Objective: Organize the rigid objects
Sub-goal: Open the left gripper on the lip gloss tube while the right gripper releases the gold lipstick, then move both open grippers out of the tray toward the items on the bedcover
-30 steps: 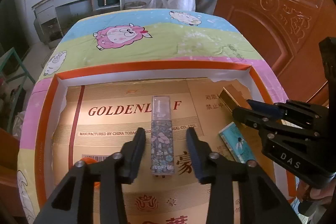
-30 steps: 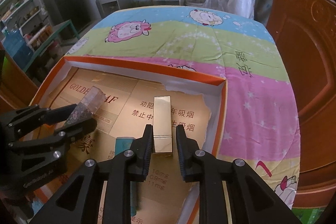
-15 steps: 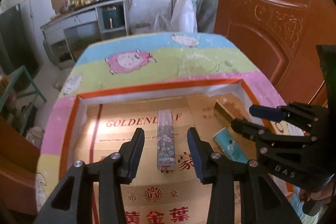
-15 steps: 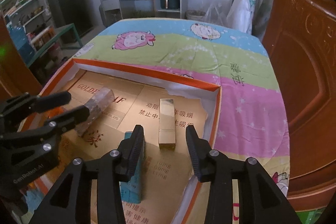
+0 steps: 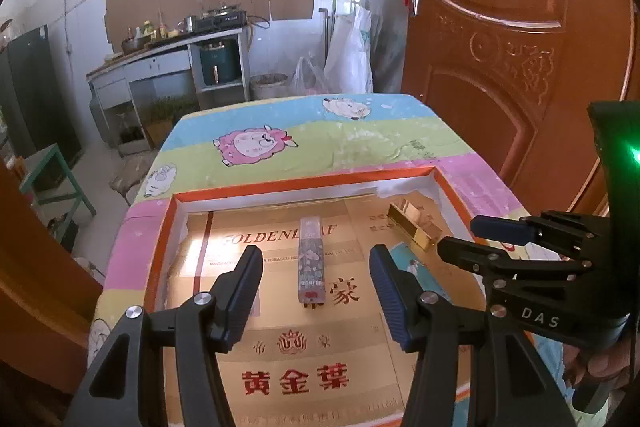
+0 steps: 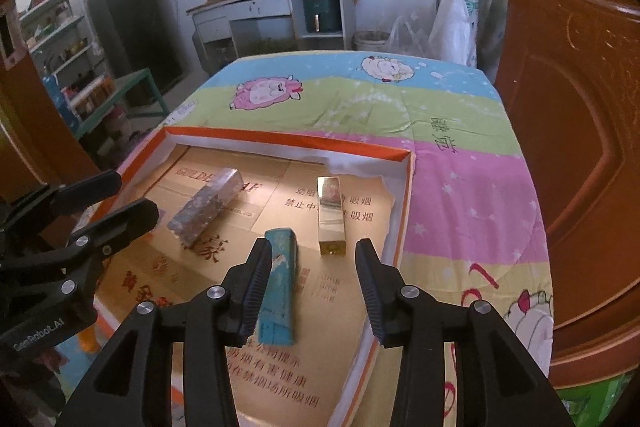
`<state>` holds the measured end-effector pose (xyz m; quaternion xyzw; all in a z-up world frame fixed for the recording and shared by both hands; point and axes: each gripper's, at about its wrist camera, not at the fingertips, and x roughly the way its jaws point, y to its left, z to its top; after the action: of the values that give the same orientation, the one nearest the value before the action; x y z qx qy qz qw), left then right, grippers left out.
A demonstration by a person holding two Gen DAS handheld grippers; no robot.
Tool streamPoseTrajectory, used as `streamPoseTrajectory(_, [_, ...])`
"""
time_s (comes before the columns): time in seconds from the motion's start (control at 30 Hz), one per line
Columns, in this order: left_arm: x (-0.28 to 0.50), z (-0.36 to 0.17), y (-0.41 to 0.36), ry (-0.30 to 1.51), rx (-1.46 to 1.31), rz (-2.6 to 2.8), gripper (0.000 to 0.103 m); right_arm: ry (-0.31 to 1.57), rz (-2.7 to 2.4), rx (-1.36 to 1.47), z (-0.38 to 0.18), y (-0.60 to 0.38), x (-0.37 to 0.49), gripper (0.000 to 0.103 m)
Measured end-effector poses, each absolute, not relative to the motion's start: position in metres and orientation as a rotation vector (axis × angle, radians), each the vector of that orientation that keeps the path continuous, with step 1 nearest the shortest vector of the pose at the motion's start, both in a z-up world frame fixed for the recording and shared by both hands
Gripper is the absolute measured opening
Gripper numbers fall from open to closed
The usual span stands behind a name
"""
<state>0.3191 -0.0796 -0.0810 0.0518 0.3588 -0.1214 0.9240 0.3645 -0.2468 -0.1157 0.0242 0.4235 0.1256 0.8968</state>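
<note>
the floral spray bottle (image 5: 311, 259), gold lipstick case (image 6: 330, 213) at its 3 o'clock and teal tube (image 6: 279, 287) lie apart in the orange-rimmed tray (image 6: 288, 139), seemingly deliberately spaced, the left gripper (image 5: 316, 301) opening wide, the right gripper (image 6: 310, 285) half-spread, both empty.

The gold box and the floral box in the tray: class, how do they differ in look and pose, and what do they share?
1. The gold box is shiny and mirror-like; the floral box is dull, with a speckled flower print.
2. In the right wrist view the gold box points straight away, while the floral box lies at an angle.
3. The gold box lies near the tray's right wall; the floral box lies nearer the middle.

Both are long, narrow boxes lying flat, ungripped.
</note>
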Motion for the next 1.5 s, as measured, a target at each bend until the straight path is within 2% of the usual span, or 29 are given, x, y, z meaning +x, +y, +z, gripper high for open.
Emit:
streamPoseTrajectory(0.7, [0.23,-0.047,-0.057,0.642,0.087,-0.245,0.055,0.72,0.299,0.027,-0.061,-0.219,0.233,0.046])
streamPoseTrajectory(1.5, [0.135,-0.042,0.001,0.602,0.04,-0.21,0.055,0.65,0.271,0.037,-0.048,-0.182,0.126,0.046])
